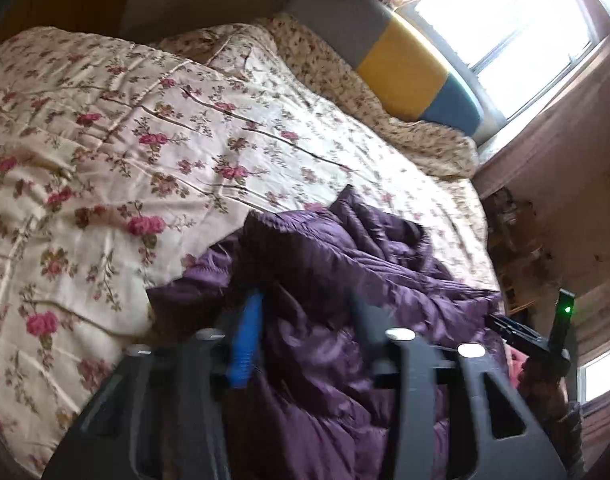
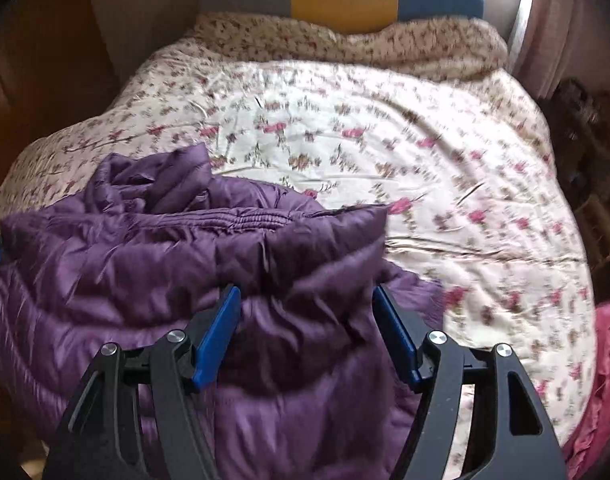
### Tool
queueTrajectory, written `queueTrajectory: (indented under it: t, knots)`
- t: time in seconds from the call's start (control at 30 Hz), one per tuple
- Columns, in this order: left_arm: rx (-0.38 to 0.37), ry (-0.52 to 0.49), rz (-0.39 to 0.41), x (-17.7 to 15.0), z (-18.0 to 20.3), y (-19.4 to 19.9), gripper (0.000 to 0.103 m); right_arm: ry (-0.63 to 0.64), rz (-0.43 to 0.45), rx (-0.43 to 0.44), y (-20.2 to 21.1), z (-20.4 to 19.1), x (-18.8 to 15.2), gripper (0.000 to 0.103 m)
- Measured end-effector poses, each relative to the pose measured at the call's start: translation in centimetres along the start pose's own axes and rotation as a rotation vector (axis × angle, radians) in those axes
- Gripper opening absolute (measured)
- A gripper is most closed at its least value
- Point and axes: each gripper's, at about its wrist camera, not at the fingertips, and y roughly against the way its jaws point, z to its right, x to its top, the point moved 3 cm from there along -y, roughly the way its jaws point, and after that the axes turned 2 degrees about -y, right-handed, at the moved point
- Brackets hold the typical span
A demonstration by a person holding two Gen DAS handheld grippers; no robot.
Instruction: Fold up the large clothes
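Observation:
A puffy purple jacket (image 1: 345,248) lies crumpled on the near side of the bed, and the right wrist view shows its quilted body (image 2: 165,240) heaped at the lower left. My left gripper (image 1: 305,296) hangs over it with its jaws narrowly apart and jacket fabric filling the gap; blur hides whether the pads press. My right gripper (image 2: 307,292) stands with its blue pads (image 2: 221,320) well apart, a bulge of jacket between them. In the left wrist view, part of the right gripper's body (image 1: 525,332), with a green light, shows at the jacket's right edge.
A cream quilt with pink flowers (image 1: 145,140) covers the bed (image 2: 425,160). A grey, yellow and blue headboard (image 1: 405,64) stands at the far end under a bright window (image 1: 505,20). A pink cloth (image 2: 609,368) lies at the bed's right edge. Dark clutter (image 1: 513,232) sits beside the bed.

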Motion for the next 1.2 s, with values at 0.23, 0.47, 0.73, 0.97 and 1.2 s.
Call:
queueTrajectory:
  t: [0.23, 0.47, 0.73, 0.97, 1.2]
  knots:
    - [0.123, -0.086, 0.086, 0.7, 0.9, 0.9, 0.002, 0.054, 0.155, -0.074, 2.7, -0.7, 0.9, 0.005]
    - [0.271, -0.171, 0.183, 3.0, 2.6, 0.5, 0.002, 0.068, 0.318, -0.225, 3.4, -2.6, 3.0, 0.005]
    - [0.425, -0.249, 0.138, 3.3, 2.3, -4.8, 0.002, 0.031, 0.248, -0.340, -3.2, -2.5, 3.2, 0.006]
    - [0.481, -0.295, 0.095, 1.7, 1.1, -8.6, 0.002, 0.065, 0.182, -0.407, -7.4, -2.6, 2.6, 0.011]
    - [0.464, -0.281, 0.108, 1.2, 0.6, -9.9, 0.002, 0.090, 0.152, -0.459, -10.0, -2.8, 2.4, 0.013]
